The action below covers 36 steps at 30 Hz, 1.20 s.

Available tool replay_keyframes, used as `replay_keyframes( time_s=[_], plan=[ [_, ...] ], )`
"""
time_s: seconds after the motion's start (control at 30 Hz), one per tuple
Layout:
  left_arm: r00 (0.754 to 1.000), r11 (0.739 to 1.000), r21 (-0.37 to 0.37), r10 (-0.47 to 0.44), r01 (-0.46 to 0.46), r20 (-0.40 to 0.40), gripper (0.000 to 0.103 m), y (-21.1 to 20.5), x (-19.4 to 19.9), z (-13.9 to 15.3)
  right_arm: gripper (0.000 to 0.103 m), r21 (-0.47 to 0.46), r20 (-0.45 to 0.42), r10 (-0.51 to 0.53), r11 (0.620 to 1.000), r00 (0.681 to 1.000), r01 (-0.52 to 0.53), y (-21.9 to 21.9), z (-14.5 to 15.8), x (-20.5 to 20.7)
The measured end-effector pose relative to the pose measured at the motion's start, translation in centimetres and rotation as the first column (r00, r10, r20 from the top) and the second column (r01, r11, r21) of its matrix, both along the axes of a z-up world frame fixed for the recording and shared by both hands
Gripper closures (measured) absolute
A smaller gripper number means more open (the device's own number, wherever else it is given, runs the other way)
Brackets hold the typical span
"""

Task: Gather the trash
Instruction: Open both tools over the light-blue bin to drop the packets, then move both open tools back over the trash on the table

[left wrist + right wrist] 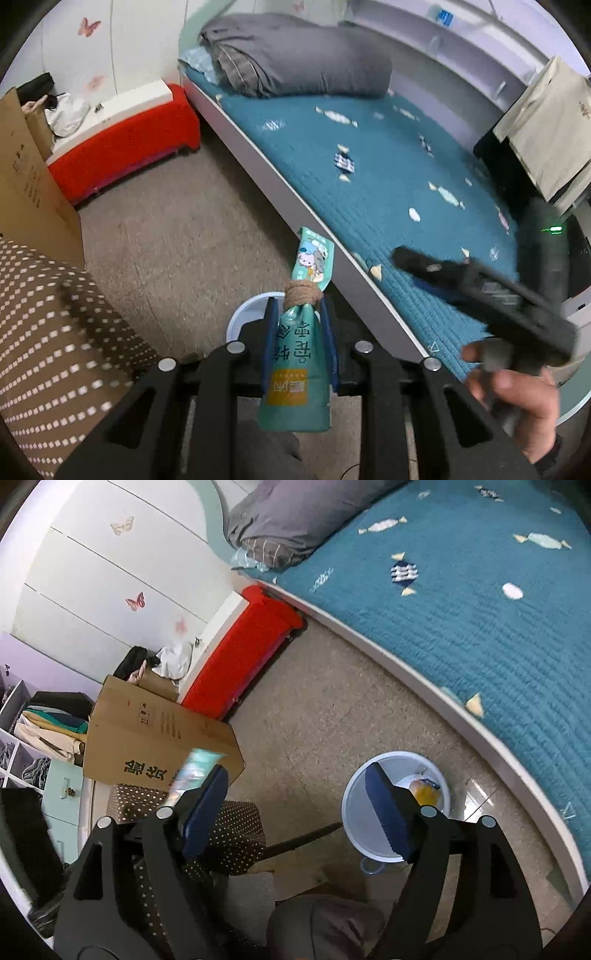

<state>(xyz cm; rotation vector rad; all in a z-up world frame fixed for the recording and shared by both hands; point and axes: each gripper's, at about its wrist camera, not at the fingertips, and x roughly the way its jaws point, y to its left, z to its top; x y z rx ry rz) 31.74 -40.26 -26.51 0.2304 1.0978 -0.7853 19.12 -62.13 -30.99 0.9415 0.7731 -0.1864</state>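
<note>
My left gripper (297, 306) is shut on a teal snack packet (295, 365) tied round the middle with a brown band (301, 293); the blue pads press its sides. It hangs over the near rim of a pale blue bin (240, 319) on the floor. My right gripper (295, 808) stands open with nothing between its fingers, just left of the bin (402, 766), which holds yellow and white rubbish (426, 792). A blurred teal packet (195, 771) shows behind its left finger (207, 805). In the left wrist view the right gripper (410, 269) is held in a hand (524, 398) over the bed edge.
A bed with a teal quilt (369, 166) and a folded grey duvet (303, 55) runs along the right. A red bench (240, 657) and a cardboard box (147, 734) stand at the left, with a brown dotted cloth (48, 332) nearby. Speckled floor lies between.
</note>
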Motion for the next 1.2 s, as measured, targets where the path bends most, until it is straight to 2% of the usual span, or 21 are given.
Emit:
replay_keyframes(
  time_s=[0.1, 0.17, 0.2, 0.27, 0.43, 0.53, 0.63, 0.9, 1.2],
  plan=[
    [1.0, 1.0, 0.016, -0.008, 0.009, -0.026, 0.078, -1.0, 0.6, -1.2, 0.022, -0.014, 0.016, -0.011, 1.0, 1.0, 0.011, -0.4, 0.9, -0.9],
    [0.999, 1.0, 0.022, -0.007, 0.008, -0.046, 0.036, -1.5, 1.0, -1.8, 0.02, -0.028, 0.024, -0.013, 1.0, 1.0, 0.013, -0.5, 1.4, -1.4],
    [0.999, 0.999, 0.036, 0.035, -0.034, -0.023, 0.011, -1.3, 1.3, -2.0, 0.019, -0.032, 0.025, -0.012, 0.999, 1.0, 0.013, -0.5, 1.6, -1.5],
    [0.997, 0.996, 0.042, 0.076, -0.077, 0.004, 0.009, -0.9, 1.5, -1.6, 0.017, -0.035, 0.023, -0.014, 0.999, 1.0, 0.015, -0.3, 1.6, -1.9],
    [0.996, 0.996, 0.027, 0.09, -0.09, 0.021, 0.009, 0.6, 1.0, -0.5, 0.015, -0.025, 0.011, -0.002, 1.0, 1.0, 0.003, 0.9, 1.2, -2.4],
    [0.994, 0.994, 0.002, 0.105, -0.105, 0.038, 0.009, 1.9, 0.4, 0.9, 0.007, -0.026, 0.009, -0.001, 1.0, 1.0, 0.001, 1.7, 1.3, -2.6],
    [0.99, 0.992, -0.032, 0.123, -0.121, 0.065, 0.009, 3.6, -0.4, 2.7, 0.006, -0.05, -0.008, -0.001, 0.999, 1.0, 0.0, 2.5, 1.7, -2.6],
    [0.981, 0.99, -0.078, 0.129, -0.118, 0.148, 0.009, 6.6, -3.1, 6.7, 0.006, -0.087, 0.019, 0.05, 0.995, 0.999, -0.048, 5.8, 4.4, -2.4],
    [0.961, 0.977, -0.152, 0.179, -0.148, 0.212, 0.008, 11.1, -5.5, 10.1, 0.006, -0.156, 0.05, 0.154, 0.977, 0.987, -0.145, 11.0, 8.4, -1.1]
  ],
)
